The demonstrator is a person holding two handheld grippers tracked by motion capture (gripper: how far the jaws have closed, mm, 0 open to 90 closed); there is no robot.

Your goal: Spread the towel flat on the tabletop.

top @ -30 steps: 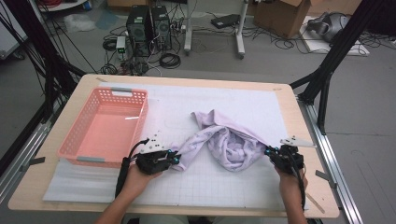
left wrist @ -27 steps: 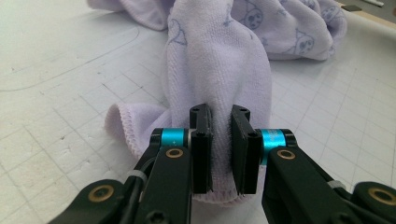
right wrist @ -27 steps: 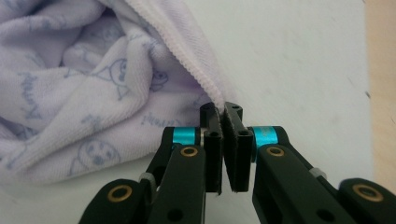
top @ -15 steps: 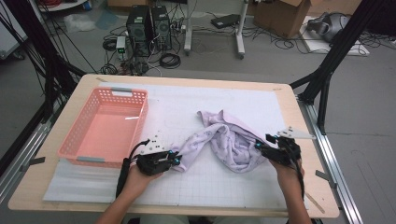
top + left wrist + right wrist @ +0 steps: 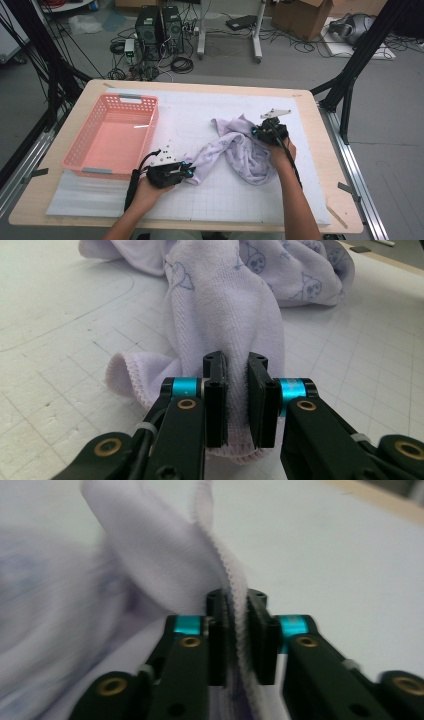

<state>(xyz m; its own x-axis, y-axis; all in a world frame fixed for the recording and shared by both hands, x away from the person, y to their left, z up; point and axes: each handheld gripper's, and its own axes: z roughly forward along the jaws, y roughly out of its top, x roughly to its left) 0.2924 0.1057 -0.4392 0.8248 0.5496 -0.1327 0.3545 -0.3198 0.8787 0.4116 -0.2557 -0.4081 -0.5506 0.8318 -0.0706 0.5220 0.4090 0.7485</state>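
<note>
The lilac towel [image 5: 240, 152] lies bunched at the middle of the tabletop [image 5: 320, 165], nearer its right edge. The left gripper [image 5: 236, 390] pinches one end toward the near edge. The right gripper [image 5: 236, 630], jaws just closing, seems clamped on a hem, though that view is blurred. A pink basket [image 5: 115, 142] sits by the left edge.

One crumpled pale lilac printed terry cloth [image 5: 240, 150] is lying on the one white gridded mat [image 5: 200, 112], just right of the one empty pink slatted plastic basket [image 5: 114, 136]. Two black two-jaw grippers are working at that cloth: the left gripper [image 5: 187, 172] at its near-left end, the right gripper [image 5: 256, 132] at its far-right edge. One cardboard box [image 5: 299, 12] is sitting on the floor far beyond the basket.
</note>
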